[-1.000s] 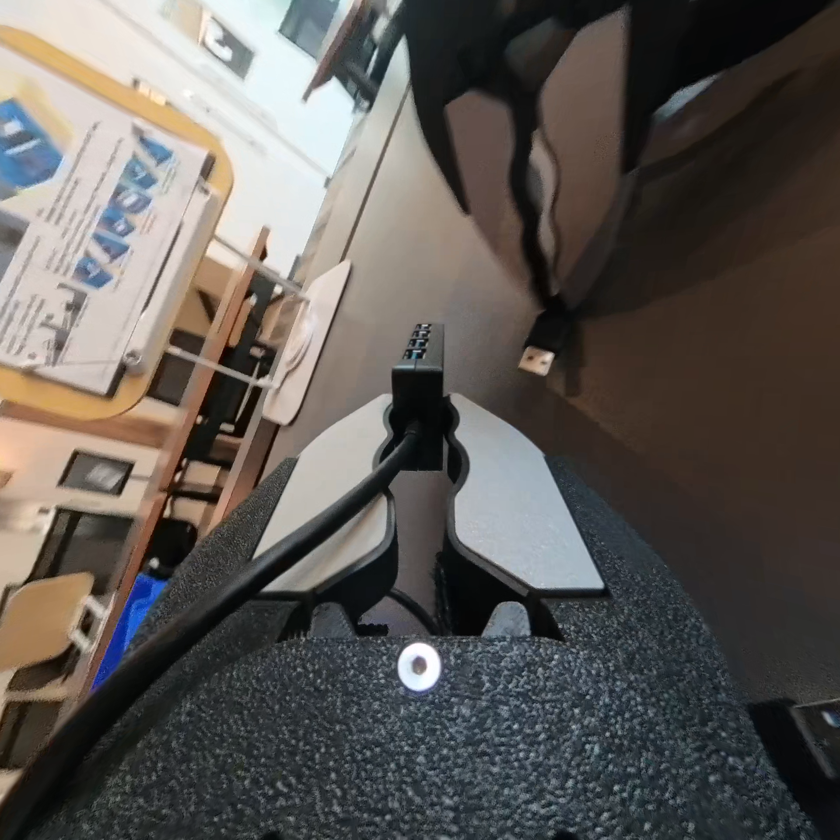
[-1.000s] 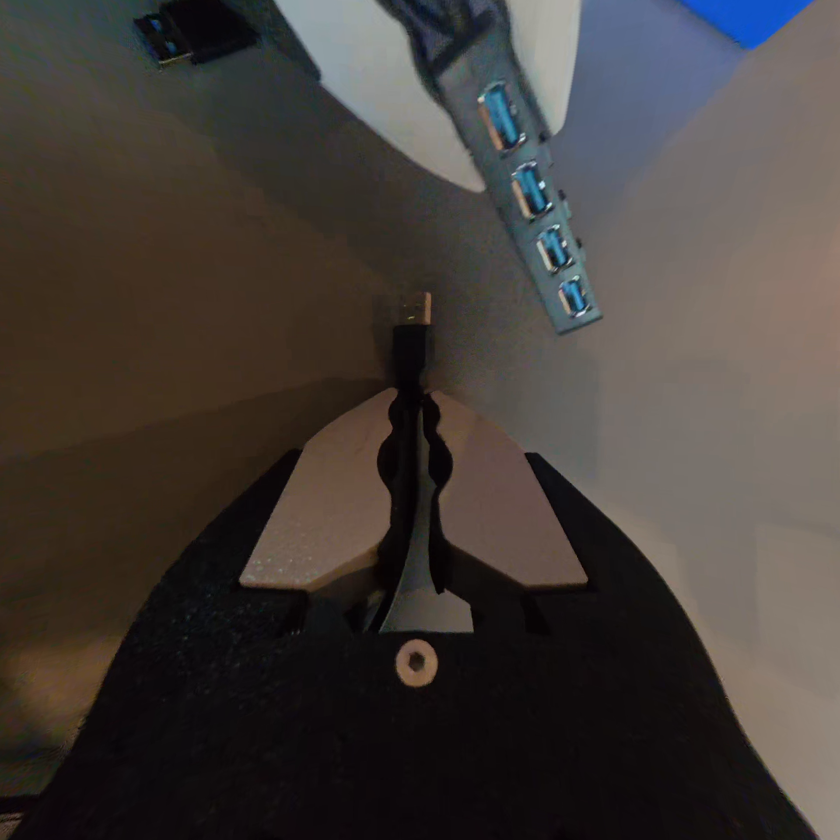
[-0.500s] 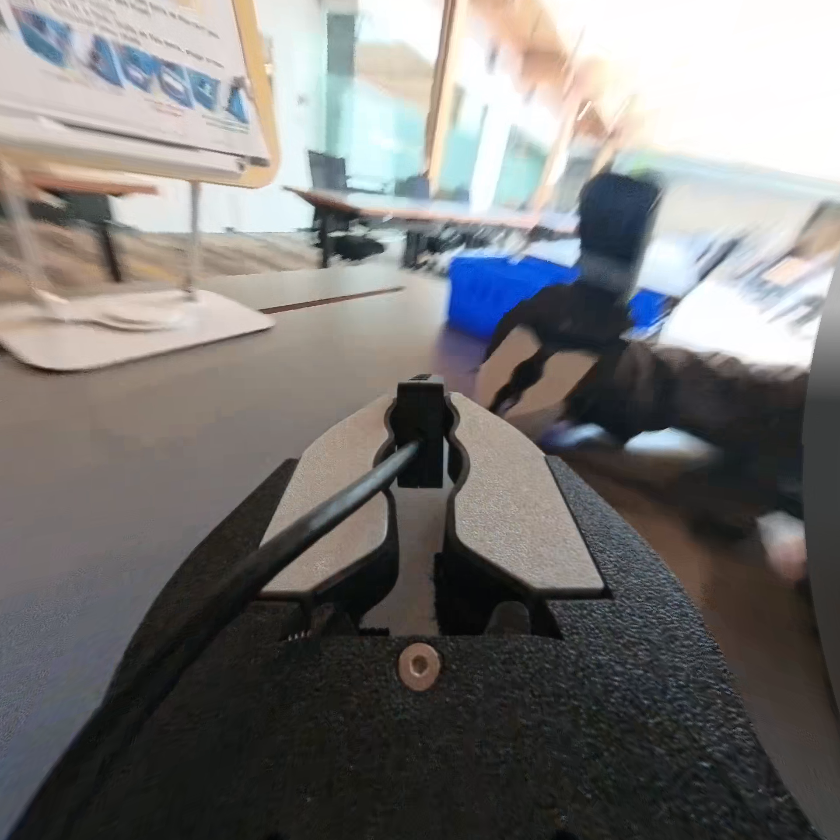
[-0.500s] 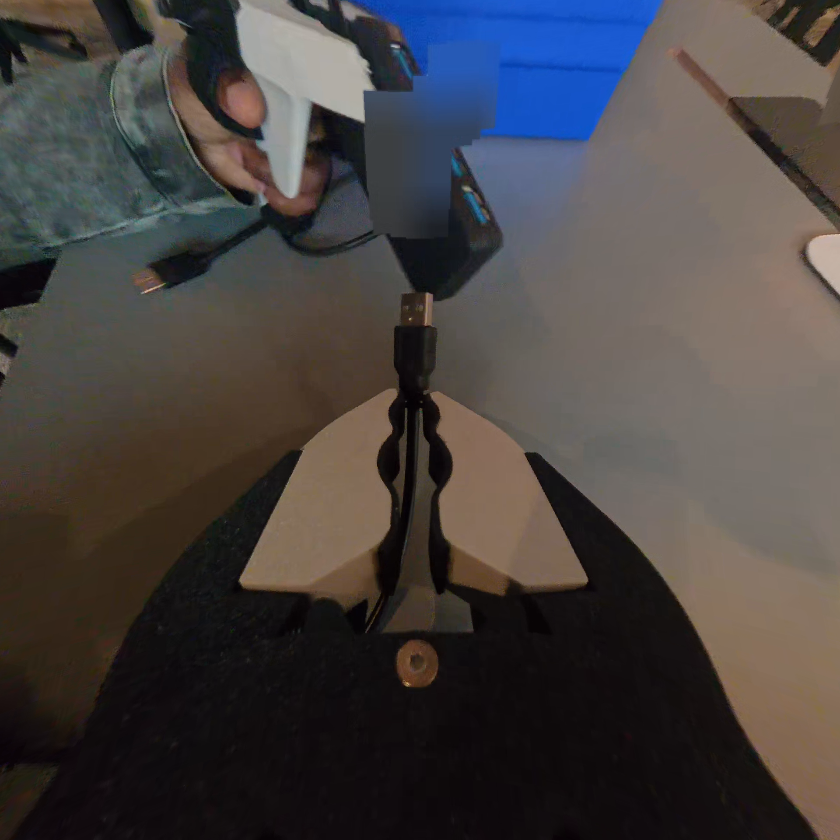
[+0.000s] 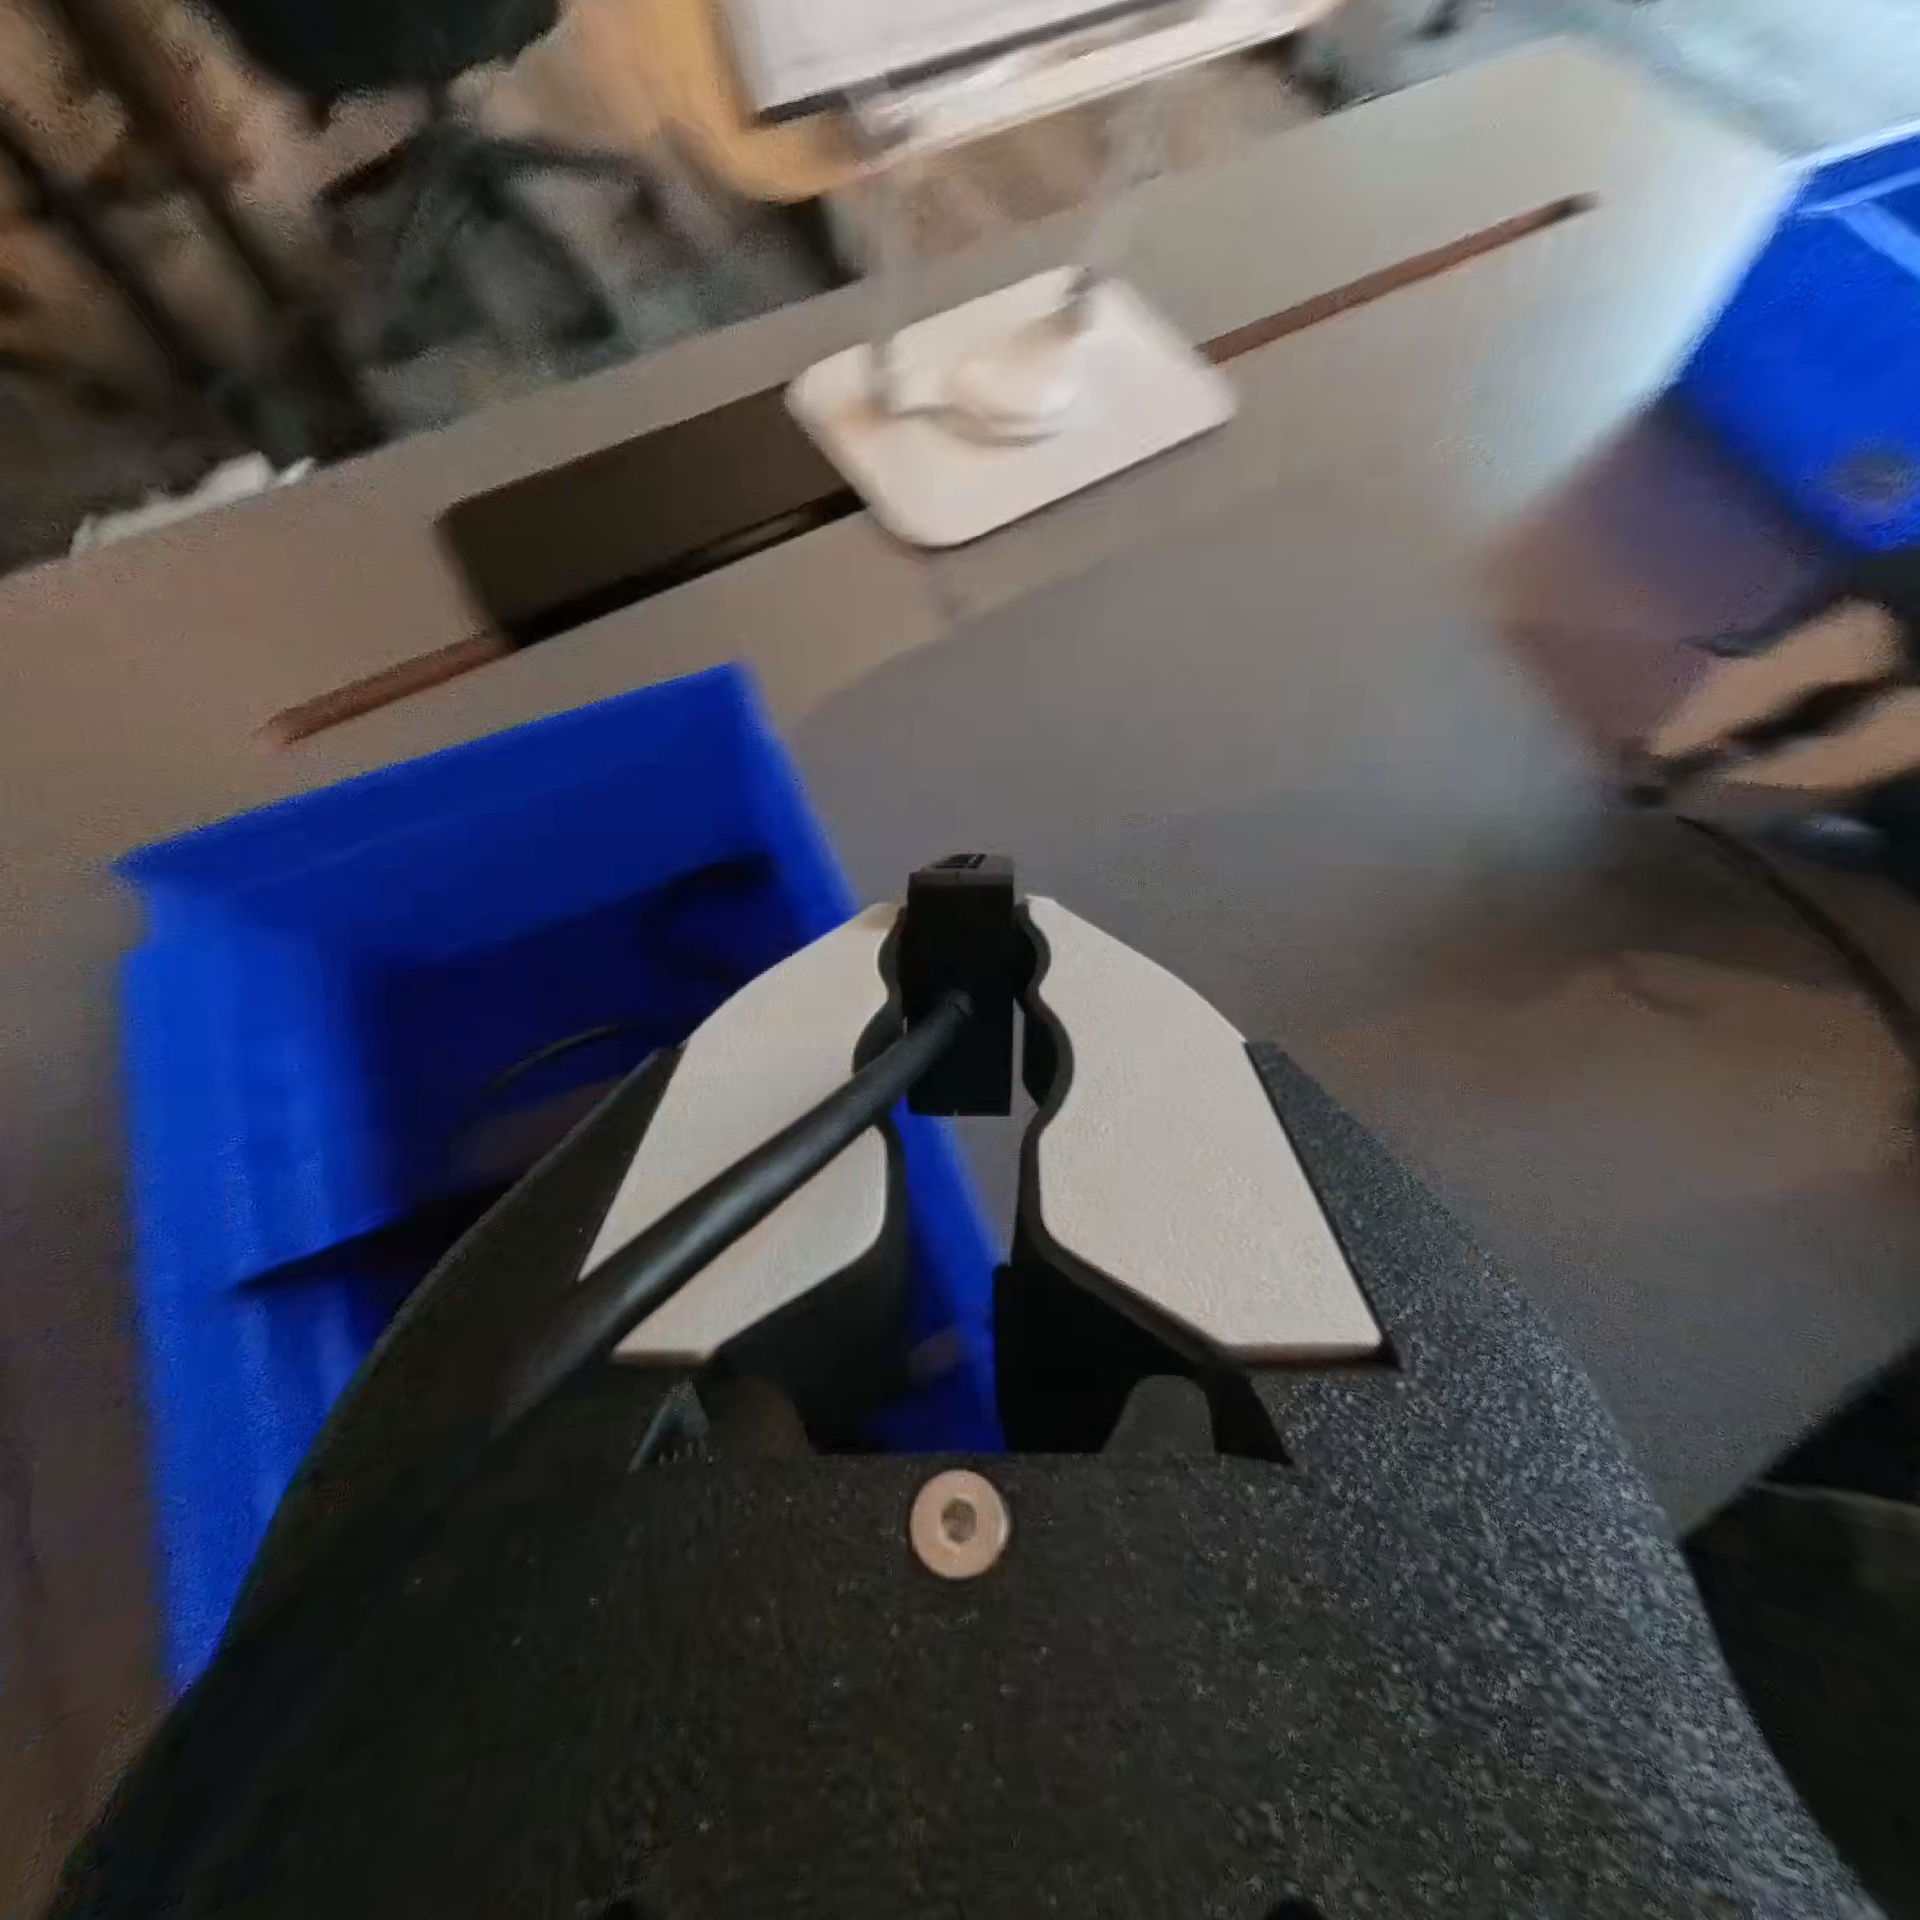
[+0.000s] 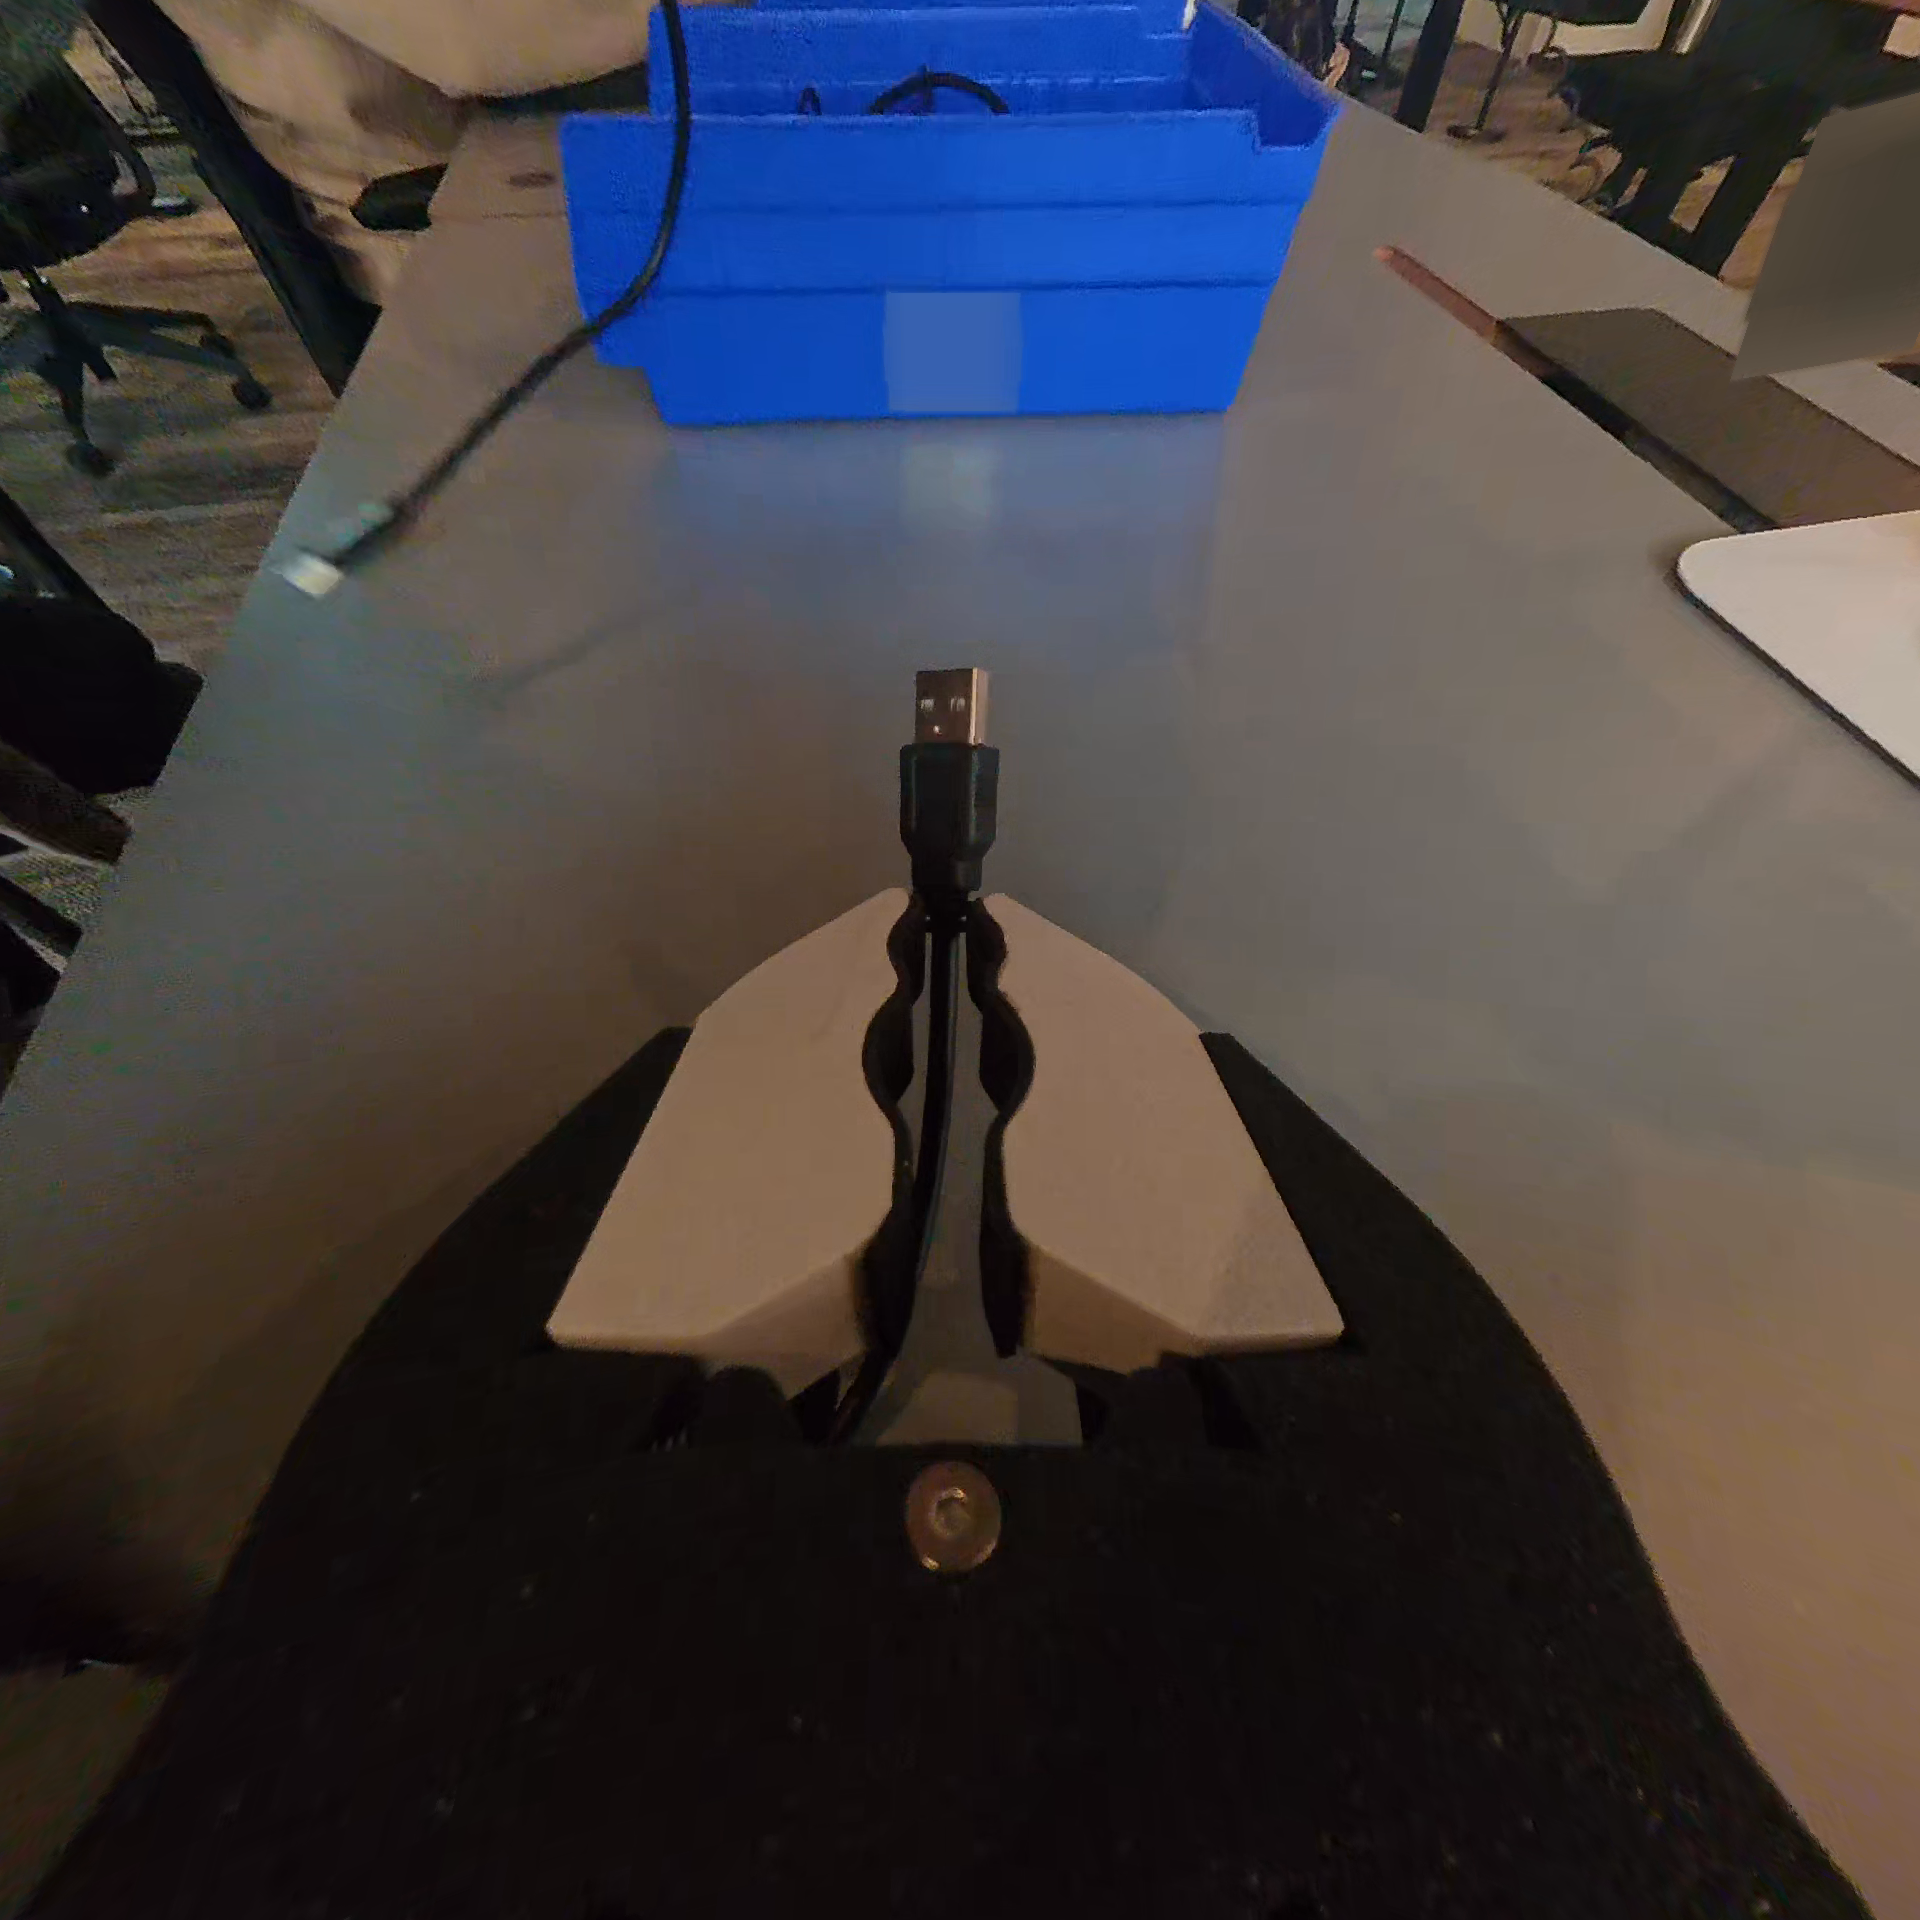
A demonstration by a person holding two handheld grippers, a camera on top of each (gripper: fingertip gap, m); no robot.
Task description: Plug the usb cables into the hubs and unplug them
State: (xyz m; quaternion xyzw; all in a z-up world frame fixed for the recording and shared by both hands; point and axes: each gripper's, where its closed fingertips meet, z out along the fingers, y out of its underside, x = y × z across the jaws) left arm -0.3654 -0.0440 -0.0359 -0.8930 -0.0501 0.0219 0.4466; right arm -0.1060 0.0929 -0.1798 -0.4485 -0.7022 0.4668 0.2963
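Gripping, left: left gripper (image 5: 958, 925) has its jaws closed on a black hub (image 5: 958, 992), held end-on between the pale fingers (image 5: 1164, 1143); the hub's cord (image 5: 727, 1174) trails back over the left finger.
Gripping, right: right gripper (image 6: 943, 909) has its jaws pinched narrow on a black usb cable (image 6: 943, 810) just behind the plug, metal end pointing forward above the table (image 6: 1351, 831).
Hub and cable: apart, not plugged together; each shows only in its own wrist view.
Bin: blue bin (image 6: 935, 208) at the far end of the table in the right wrist view, dark cords inside; in the left wrist view the bin (image 5: 416, 987) lies below and left of the gripper.
Loose cable: second black cable (image 6: 582, 332) hangs down beside the bin's left side, its metal plug lying near the table's left edge.
Stand base: white flat base (image 5: 1008, 436) on the table beyond the bin, blurred.
Left view sharpness: heavily smeared; items at the right edge cannot be told.
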